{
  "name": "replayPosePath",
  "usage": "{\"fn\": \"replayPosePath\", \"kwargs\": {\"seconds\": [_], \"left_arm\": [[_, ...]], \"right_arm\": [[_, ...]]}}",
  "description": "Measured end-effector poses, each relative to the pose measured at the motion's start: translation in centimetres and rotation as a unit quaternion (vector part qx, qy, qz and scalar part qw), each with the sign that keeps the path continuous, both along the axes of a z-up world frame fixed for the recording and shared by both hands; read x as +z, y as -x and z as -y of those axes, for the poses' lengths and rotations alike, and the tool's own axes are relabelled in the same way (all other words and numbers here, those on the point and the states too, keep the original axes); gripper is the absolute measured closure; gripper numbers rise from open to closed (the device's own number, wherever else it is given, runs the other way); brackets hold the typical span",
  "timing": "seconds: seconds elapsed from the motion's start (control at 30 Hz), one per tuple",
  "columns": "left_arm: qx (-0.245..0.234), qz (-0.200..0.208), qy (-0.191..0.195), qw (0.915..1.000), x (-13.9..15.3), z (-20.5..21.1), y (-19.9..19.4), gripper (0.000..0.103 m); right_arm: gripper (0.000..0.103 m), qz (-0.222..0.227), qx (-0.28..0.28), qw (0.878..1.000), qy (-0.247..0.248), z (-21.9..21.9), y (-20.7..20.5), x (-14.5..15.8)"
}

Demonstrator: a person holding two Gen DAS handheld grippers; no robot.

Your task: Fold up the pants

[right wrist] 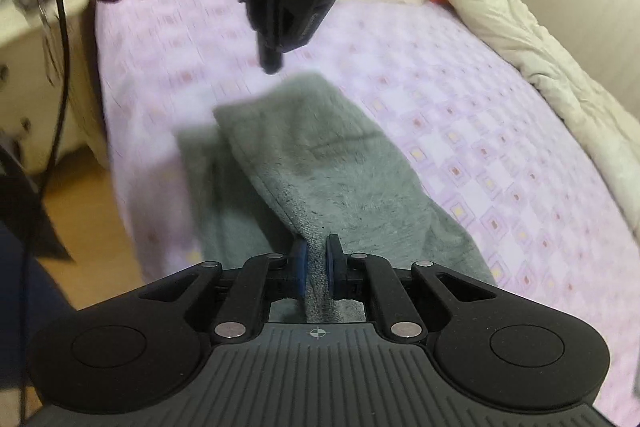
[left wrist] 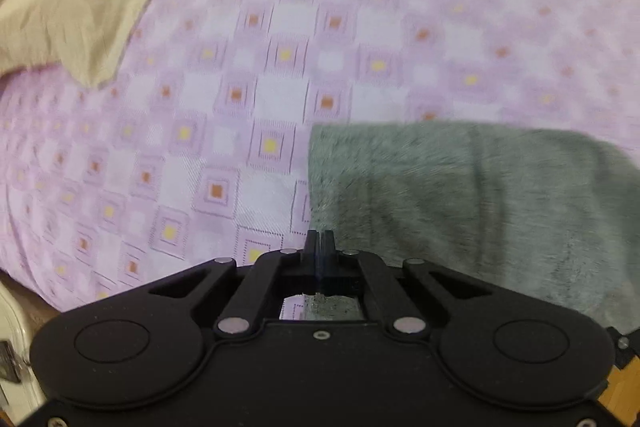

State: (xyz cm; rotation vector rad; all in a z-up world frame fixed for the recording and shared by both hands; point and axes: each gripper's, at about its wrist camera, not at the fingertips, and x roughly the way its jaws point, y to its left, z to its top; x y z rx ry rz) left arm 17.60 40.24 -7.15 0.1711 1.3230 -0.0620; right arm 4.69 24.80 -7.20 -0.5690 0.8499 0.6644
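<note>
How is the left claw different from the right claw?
The right claw pinches a fold of the grey pants between its fingers; the left claw is shut tight, and whether it grips the cloth can't be seen. Both are black and point down over the pink bedspread.

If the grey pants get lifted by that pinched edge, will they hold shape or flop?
Probably flop: the grey pants already sag in soft folds from the right gripper. The fuzzy nap suggests a secure, non-slippery pinch. They look light.
</note>
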Motion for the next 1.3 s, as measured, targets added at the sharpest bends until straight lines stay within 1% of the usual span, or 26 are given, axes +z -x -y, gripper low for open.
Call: {"fn": "replayPosePath", "kwargs": {"seconds": [0.07,0.13,0.2,0.3,0.37,0.4,0.53,0.6,0.67,0.73,0.8,0.83,0.9,0.97,1.0,1.07,1.13,1.2,1.23,1.3], "left_arm": [[-0.017,0.015,-0.003,0.9997,1.8,-0.2,1.1,0.102],[-0.024,0.013,-0.003,0.9996,2.4,-0.7,2.1,0.102],[-0.02,0.0,-0.005,0.9998,1.8,-1.0,2.8,0.102],[-0.014,-0.014,-0.022,0.9996,0.4,-1.2,3.5,0.102],[-0.008,-0.015,-0.013,0.9998,0.5,-1.1,3.4,0.1],[-0.007,-0.012,-0.006,0.9999,0.8,-0.9,3.3,0.097],[-0.022,0.015,0.019,0.9995,1.2,1.8,2.4,0.09],[-0.036,0.017,0.019,0.999,0.2,3.5,1.9,0.089],[-0.053,0.005,0.012,0.9985,-1.2,4.6,1.9,0.087],[-0.063,-0.024,-0.01,0.9976,-3.5,5.1,2.4,0.087],[-0.067,-0.059,-0.044,0.9951,-6.2,5.1,2.9,0.087],[-0.07,-0.054,-0.045,0.9951,-6.7,5.0,3.3,0.088],[-0.083,-0.036,-0.055,0.9944,-6.4,5.3,4.0,0.088],[-0.088,-0.035,-0.062,0.9936,-5.9,5.7,4.2,0.089],[-0.082,-0.038,-0.054,0.9944,-5.4,5.8,4.2,0.089],[-0.066,-0.037,-0.013,0.997,-3.8,6.0,3.9,0.088],[-0.06,-0.015,0.011,0.998,-1.9,6.7,3.4,0.088],[-0.061,0.01,0.022,0.9978,-0.7,7.9,2.8,0.088],[-0.061,0.014,0.029,0.9976,-0.4,8.5,2.3,0.087],[-0.053,0.013,0.034,0.9979,-0.4,9.6,1.2,0.084]], "right_arm": [[0.094,-0.018,0.009,1.0,-0.011,-0.2,0.7,0.1],[0.094,-0.037,0.02,0.999,-0.005,-0.6,1.0,-1.0],[0.094,-0.063,0.026,0.998,0.018,-1.1,1.2,-3.0],[0.094,-0.073,0.041,0.995,0.048,-2.0,1.1,-5.1],[0.093,-0.08,0.044,0.995,0.048,-2.4,0.9,-5.2],[0.093,-0.085,0.044,0.994,0.047,-2.5,0.8,-5.1],[0.093,-0.096,0.04,0.994,0.04,-2.3,0.8,-5.0],[0.093,-0.104,0.032,0.994,0.032,-2.2,0.6,-4.8],[0.091,-0.111,0.019,0.993,0.022,-1.5,0.3,-4.6],[0.091,-0.114,-0.001,0.993,0.007,-0.7,0.2,-3.8],[0.091,-0.12,-0.03,0.992,-0.024,0.7,-0.3,-2.4],[0.091,-0.12,-0.054,0.99,-0.041,1.8,-0.7,-1.4],[0.091,-0.113,-0.098,0.986,-0.073,4.2,-1.6,0.6],[0.09,-0.099,-0.147,0.979,-0.106,6.8,-2.8,2.7],[0.09,-0.089,-0.173,0.973,-0.122,8.3,-3.5,3.8],[0.089,-0.07,-0.219,0.962,-0.144,10.8,-5.2,5.2],[0.089,-0.06,-0.254,0.953,-0.151,12.9,-7.1,5.5],[0.089,-0.056,-0.276,0.949,-0.145,14.5,-9.3,4.5],[0.089,-0.058,-0.281,0.947,-0.142,14.9,-10.3,3.8],[0.088,-0.078,-0.286,0.945,-0.141,15.4,-12.3,1.9]]}}
